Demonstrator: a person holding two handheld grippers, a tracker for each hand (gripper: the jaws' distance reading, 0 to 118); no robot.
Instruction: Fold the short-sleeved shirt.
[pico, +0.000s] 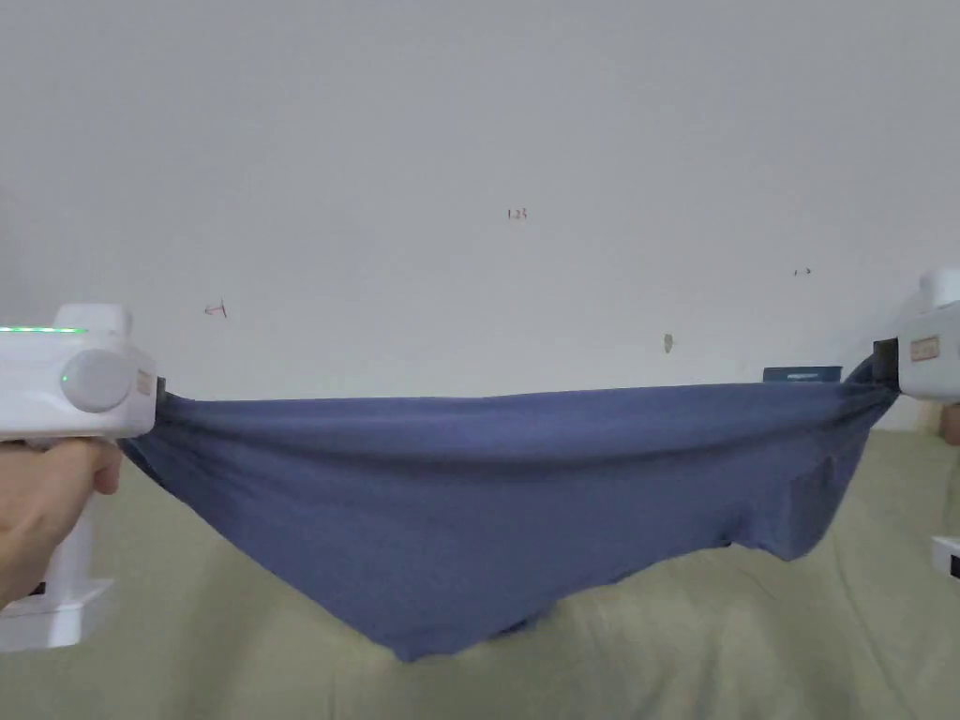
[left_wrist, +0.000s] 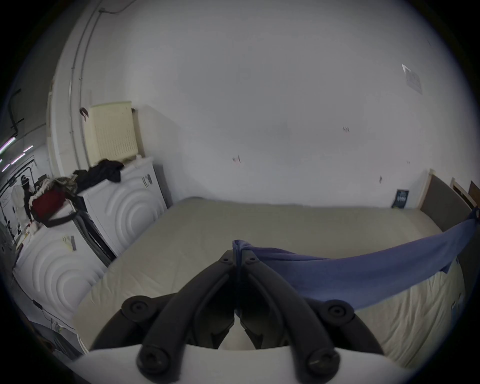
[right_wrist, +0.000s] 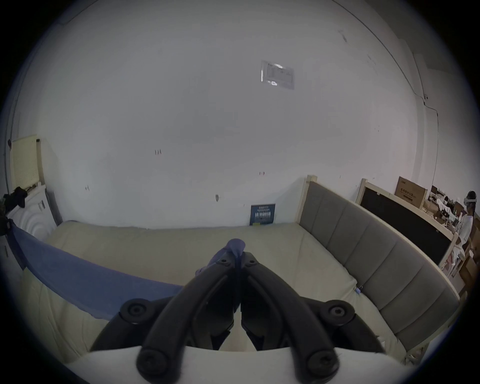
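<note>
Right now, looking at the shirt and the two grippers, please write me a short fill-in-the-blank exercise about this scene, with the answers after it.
1. The shirt held in the air is ____ in colour.
2. The left gripper is ____ on one end of the shirt.
3. The shirt is stretched between the left gripper and the ____ gripper.
4. Under the shirt lies a pale ____.

Answers: blue; shut; right; mattress

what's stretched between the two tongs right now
The blue shirt, clamped at each end by the left tongs and right tongs, sagging above the bed; head view.
</note>
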